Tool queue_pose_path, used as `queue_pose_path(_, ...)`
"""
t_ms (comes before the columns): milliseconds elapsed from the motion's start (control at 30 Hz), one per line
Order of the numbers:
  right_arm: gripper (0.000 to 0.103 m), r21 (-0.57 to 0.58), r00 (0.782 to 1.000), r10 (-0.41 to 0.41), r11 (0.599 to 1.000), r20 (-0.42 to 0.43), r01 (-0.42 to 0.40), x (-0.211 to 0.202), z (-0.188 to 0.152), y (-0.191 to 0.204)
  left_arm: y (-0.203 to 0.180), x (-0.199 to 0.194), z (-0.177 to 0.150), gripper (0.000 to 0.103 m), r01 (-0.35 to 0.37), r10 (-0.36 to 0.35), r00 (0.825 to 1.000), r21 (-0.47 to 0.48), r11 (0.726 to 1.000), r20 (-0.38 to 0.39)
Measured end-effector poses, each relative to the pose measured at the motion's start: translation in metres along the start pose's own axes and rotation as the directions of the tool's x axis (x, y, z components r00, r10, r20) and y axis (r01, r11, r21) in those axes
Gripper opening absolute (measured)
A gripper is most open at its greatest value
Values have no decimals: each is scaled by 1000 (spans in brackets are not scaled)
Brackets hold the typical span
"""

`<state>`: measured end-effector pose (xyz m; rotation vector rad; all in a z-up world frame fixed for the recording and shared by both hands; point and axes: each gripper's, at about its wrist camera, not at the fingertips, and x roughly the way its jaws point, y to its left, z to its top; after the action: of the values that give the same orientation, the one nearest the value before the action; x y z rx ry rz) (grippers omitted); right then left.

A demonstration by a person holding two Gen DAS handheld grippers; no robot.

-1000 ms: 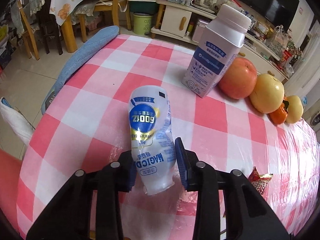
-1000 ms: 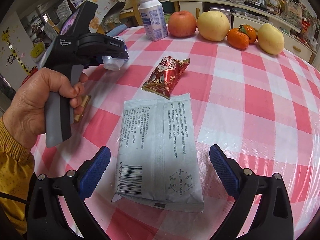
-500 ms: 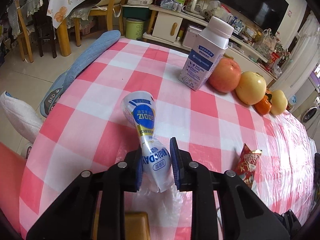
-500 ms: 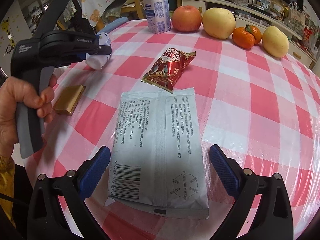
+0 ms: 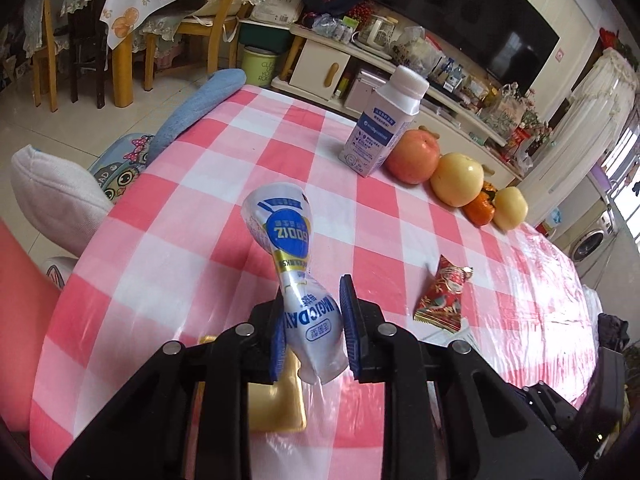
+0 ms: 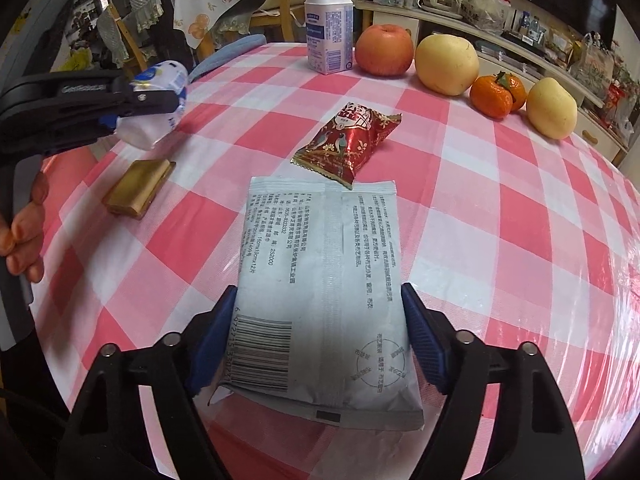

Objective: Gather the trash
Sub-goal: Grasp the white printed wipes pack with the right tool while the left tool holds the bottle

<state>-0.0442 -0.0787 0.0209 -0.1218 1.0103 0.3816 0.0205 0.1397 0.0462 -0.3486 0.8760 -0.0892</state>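
Note:
My left gripper (image 5: 313,330) is shut on a crumpled white and blue plastic pouch (image 5: 294,276) and holds it above the pink checked table (image 5: 192,216); the same pouch (image 6: 156,104) shows in the right wrist view. My right gripper (image 6: 318,340) has its blue pads against both side edges of a flat grey printed packet (image 6: 324,280) lying on the table. A red candy wrapper (image 6: 348,142) lies just beyond the packet, and it also shows in the left wrist view (image 5: 442,296). A gold wrapper (image 6: 138,186) lies at the left, also seen under the left gripper (image 5: 276,396).
A white milk bottle (image 6: 328,28), a red apple (image 6: 384,50), a yellow apple (image 6: 446,64), an orange (image 6: 496,94) and a yellow pear (image 6: 552,108) stand along the table's far edge. Chairs with cushions (image 5: 192,108) stand off the table's left edge.
My left gripper closed tight on the pouch and lifted it up and back off the table. My right gripper narrowed from wide open until its pads met the packet's edges.

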Motion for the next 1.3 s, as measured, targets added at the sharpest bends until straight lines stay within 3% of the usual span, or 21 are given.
queue_pose_path(533,64,43,998,33,998,55,-36,-11,-12,11,41,-65,-24,26,43,-35,995,-84,996,94)
queue_pose_path(1033,62,19,989,26,999,148,-29,-40,-8,45,61,-75,-28,26,50,-41,992,-77,996,123)
queue_pose_path(1300,62,-29,979,52,998,197,-47,-63,6,80,69,-97,-23,26,11,2,983,-71,997,181)
